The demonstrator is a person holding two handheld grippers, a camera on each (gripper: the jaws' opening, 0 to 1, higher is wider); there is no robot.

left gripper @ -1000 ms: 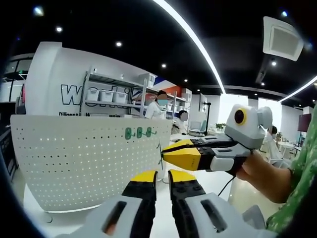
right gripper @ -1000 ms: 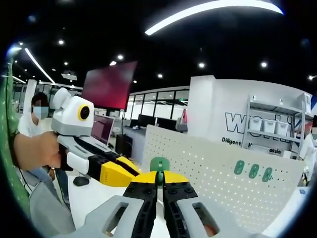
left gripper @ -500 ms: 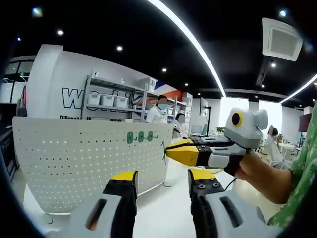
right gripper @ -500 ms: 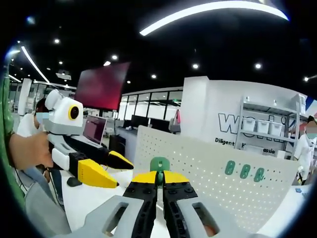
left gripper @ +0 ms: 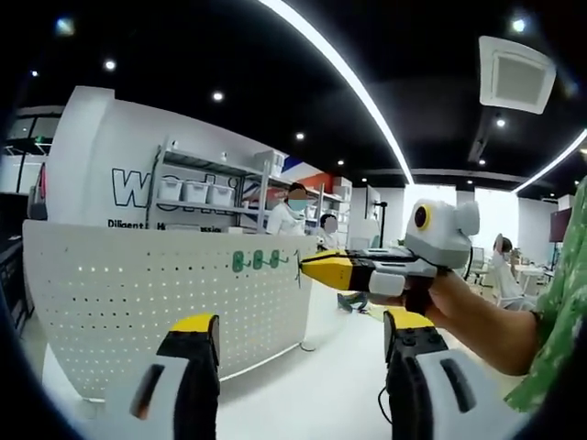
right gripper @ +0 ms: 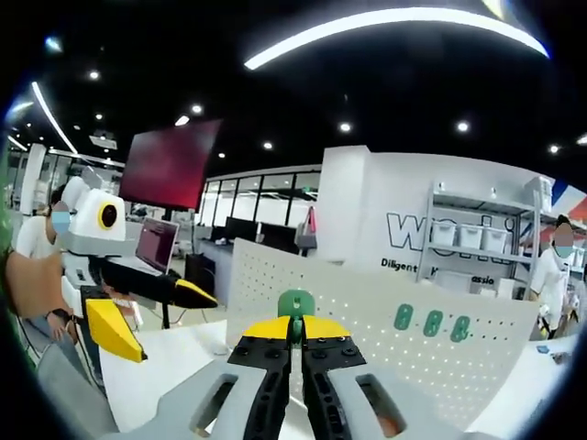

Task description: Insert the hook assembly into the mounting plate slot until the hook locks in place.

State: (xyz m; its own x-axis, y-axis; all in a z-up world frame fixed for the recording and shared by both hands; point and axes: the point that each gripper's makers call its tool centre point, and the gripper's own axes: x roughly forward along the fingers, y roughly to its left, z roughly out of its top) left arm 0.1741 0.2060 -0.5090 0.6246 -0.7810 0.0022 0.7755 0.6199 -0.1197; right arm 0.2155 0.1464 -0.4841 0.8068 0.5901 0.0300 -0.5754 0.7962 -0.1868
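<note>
I am pinching the green hook assembly between the closed jaws of my right gripper, holding it in front of the white perforated mounting plate, left of the three green hooks already sitting on that plate. My left gripper is hanging with its jaws spread wide, gripping nothing, facing the plate.

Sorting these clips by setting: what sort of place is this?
Probably an open-plan office or lab: a shelf rack with storage bins, a laptop on a desk, and a white pegboard standing on a table.
</note>
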